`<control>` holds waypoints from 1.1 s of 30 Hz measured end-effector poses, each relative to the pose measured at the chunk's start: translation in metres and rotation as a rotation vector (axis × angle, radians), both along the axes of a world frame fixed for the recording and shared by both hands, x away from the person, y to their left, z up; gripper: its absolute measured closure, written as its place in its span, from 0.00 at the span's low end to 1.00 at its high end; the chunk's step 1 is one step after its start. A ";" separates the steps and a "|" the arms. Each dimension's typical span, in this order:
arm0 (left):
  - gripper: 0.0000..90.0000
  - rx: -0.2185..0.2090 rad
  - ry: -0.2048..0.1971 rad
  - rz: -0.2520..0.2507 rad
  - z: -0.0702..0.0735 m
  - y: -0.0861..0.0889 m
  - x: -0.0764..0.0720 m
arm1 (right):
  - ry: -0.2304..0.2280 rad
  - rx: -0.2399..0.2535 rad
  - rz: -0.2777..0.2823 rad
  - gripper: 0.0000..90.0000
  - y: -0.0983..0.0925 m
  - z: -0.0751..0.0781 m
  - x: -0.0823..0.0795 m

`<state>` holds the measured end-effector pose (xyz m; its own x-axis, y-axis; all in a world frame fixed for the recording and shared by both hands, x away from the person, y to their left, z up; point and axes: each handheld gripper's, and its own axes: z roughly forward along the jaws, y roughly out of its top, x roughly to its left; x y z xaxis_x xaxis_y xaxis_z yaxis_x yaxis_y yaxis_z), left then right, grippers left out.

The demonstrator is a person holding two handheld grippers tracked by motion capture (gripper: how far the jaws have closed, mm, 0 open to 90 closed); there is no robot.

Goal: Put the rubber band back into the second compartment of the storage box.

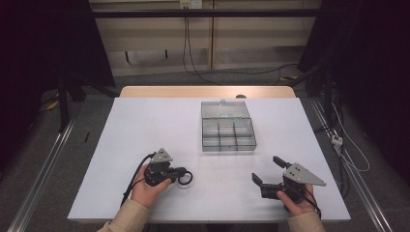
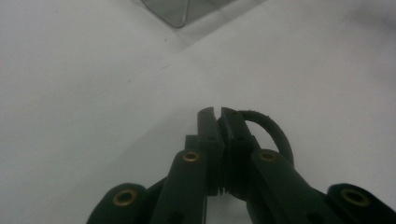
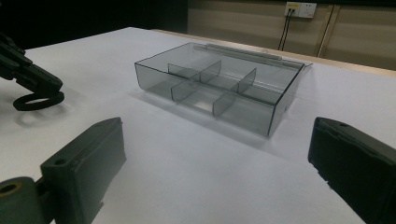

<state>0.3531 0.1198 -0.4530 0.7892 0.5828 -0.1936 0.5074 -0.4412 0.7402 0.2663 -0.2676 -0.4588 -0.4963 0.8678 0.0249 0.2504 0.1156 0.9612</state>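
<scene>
On the white table (image 1: 145, 125) in the high view, a black ring (image 1: 185, 178) is pinched by the left gripper (image 1: 180, 172), well short of the clear divided box (image 1: 227, 131); a level carry is advised. Along the left gripper's view the jaws are clamped on the ring (image 2: 273, 130) (box corner ahead). From the right gripper's view, its jaws are spread wide and empty; nothing is placed between ring (image 3: 37, 101) and box (image 3: 219, 86).

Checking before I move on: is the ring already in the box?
No: the ring is pinched in the left claw over the table, well short of the box.
</scene>
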 end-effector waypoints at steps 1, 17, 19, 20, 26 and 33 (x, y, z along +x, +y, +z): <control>0.97 -0.002 0.002 -0.002 0.000 -0.002 0.000 | 0.001 0.001 0.001 0.04 0.000 0.000 0.000; 0.97 0.003 0.006 -0.090 -0.004 -0.030 -0.004 | 0.006 0.000 0.010 0.04 0.002 0.000 0.002; 0.95 -0.001 0.005 -0.088 -0.005 -0.033 -0.004 | 0.009 0.000 0.010 0.04 0.002 0.000 0.002; 0.91 -0.003 0.006 -0.092 -0.005 -0.034 -0.004 | 0.009 -0.001 0.012 0.04 0.002 -0.001 0.002; 0.72 -0.033 -0.002 -0.065 -0.002 -0.030 -0.002 | 0.016 0.006 0.022 0.04 0.004 0.000 0.004; 0.48 -0.077 -0.055 -0.028 0.008 -0.012 0.003 | 0.038 0.007 0.038 0.04 0.010 0.002 0.009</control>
<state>0.3560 0.1082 -0.4454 0.8156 0.5457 -0.1924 0.4531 -0.3955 0.7989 0.2750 -0.2581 -0.4570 -0.5273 0.8482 0.0503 0.2826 0.1192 0.9518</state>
